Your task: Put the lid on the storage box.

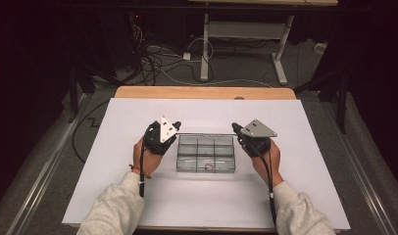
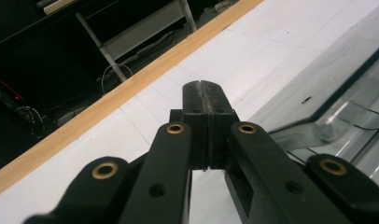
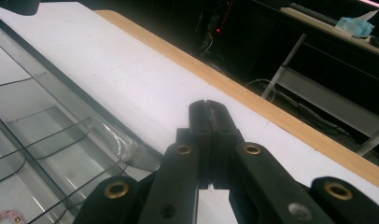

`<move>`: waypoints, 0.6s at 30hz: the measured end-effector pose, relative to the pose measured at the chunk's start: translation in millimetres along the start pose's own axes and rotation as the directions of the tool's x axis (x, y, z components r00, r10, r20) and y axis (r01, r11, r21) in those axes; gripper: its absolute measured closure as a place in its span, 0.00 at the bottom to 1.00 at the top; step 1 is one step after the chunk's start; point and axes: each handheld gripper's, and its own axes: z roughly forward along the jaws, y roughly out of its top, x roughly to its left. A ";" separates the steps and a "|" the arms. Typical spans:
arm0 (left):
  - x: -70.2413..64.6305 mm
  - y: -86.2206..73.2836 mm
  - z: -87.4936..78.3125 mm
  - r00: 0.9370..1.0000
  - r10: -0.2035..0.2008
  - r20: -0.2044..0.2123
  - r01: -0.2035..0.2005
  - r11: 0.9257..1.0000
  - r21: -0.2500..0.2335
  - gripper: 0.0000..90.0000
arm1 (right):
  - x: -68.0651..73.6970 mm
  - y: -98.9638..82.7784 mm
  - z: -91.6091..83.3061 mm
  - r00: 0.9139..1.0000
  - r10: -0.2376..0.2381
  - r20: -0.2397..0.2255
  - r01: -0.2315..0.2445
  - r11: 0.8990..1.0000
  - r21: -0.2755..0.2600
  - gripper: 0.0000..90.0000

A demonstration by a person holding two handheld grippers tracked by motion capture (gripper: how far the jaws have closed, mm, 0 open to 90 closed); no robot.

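Work surface: a white sheet (image 1: pixel 207 196) covers a wooden table (image 1: pixel 205 92), whose bare edge shows along the far side.

Organizer box: a clear plastic compartment box (image 1: pixel 206 152) sits flat near the middle of the white sheet, between the two grippers. Thin dividers split it into a grid of cells.

Box contents: a small ring-like item (image 1: pixel 209 167) lies in a cell of the near row, roughly centre; its exact nature is too small to tell.

Left gripper: the left gripper (image 1: pixel 176 126) is held in the person's left hand (image 1: pixel 144 157) just beside the box's far-left corner. In the left gripper view its jaws are pressed together, pad against pad, with nothing between them. The tips (image 2: pixel 204 95) hang over the white sheet beside the box's clear edge (image 2: pixel 318 100). Contact with the box cannot be determined.

Right gripper: the right gripper (image 1: pixel 235 128) is held in the person's right hand (image 1: pixel 266 161) just beside the box's far-right corner. In the right gripper view its jaws are likewise clenched, empty, with the tips (image 3: pixel 209 114) over the white sheet next to the box wall (image 3: pixel 61 93). Contact cannot be determined.

Sleeves: both forearms wear light grey sleeves (image 1: pixel 113 208) and enter from the near edge.

Background: floor cables (image 1: pixel 153 61) and a desk frame (image 1: pixel 246 39) lie beyond the table.
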 end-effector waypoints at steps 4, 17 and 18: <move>-2.7 -2.4 -1.1 1.000 -0.001 -0.001 0.000 1.000 -0.003 0.97 | 2.0 -2.5 -1.5 1.000 -0.004 0.001 0.004 1.000 -0.002 1.00; -11.0 -10.8 -4.5 1.000 0.008 -0.009 -0.008 1.000 -0.005 0.97 | 11.4 -11.9 -6.2 0.999 -0.021 0.029 0.021 1.000 -0.016 1.00; -12.0 -11.6 -4.6 1.000 0.004 -0.011 -0.004 1.000 -0.007 0.97 | 12.0 -12.7 -6.5 0.999 -0.023 0.031 0.023 1.000 -0.019 1.00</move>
